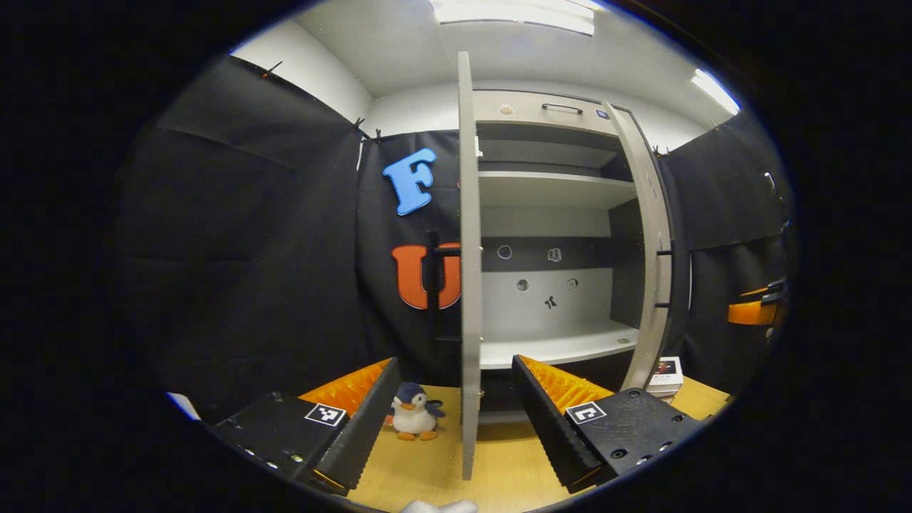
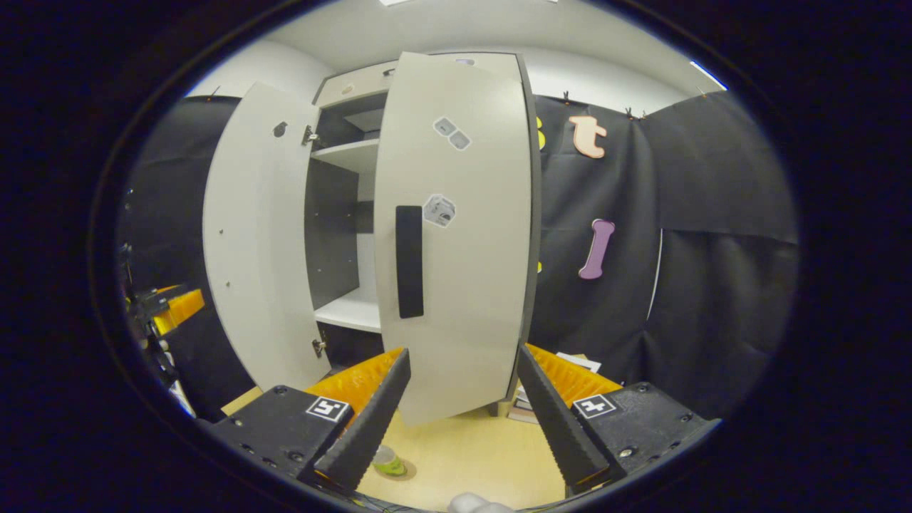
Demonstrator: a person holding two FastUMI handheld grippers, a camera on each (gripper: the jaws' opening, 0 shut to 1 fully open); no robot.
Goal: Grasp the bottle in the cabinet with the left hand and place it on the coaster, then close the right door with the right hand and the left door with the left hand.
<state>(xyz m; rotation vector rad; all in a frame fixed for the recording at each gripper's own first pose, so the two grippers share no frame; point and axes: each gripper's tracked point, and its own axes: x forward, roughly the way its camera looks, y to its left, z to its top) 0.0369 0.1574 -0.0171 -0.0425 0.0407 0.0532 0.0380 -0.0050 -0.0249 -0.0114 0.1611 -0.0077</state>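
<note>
Left gripper (image 1: 456,420) spread wide, holding nothing — the left door (image 1: 467,271) stands edge-on at 12 o'clock between its fingers. Right gripper (image 2: 462,410) likewise apart and empty, the right door (image 2: 456,235) at 12 o'clock — the bottle (image 2: 388,462) on its coaster (image 2: 400,470) at 7 o'clock.

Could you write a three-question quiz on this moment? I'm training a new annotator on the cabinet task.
1. True or false: the left gripper is shut on the left door.
2. Which toy stands on the table beside that door's lower edge?
A. a penguin
B. a car
C. a ball
3. Fill in: in the right gripper view, the right door stands partly ____ ahead of the right gripper.

Key
1. False: its jaws are open, with the door's edge between them.
2. A, the penguin.
3. open.
</note>
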